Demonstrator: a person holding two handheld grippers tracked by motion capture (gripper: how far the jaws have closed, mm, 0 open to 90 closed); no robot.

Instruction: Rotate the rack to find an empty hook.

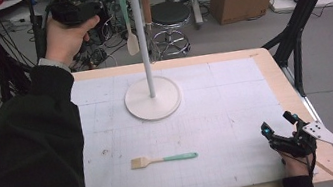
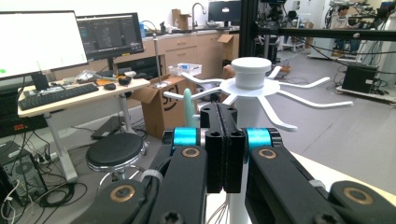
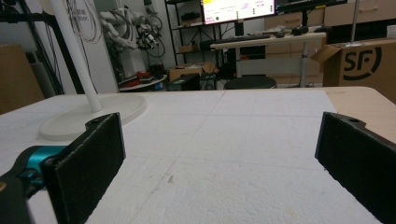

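While L jaws pressed together | spatula (image 2: 188,108) hangs just beyond, on rack (image 2: 251,74)

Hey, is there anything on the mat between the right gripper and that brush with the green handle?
Nothing visible: the mat is bare between the right gripper and the brush. The rack's base stands farther back.

Even, soft indoor light; the white worktop (image 1: 218,115) is bright with faint shadows. All views are slightly soft; monitors (image 2: 37,42) glare, overexposed, upper left of the left gripper view.
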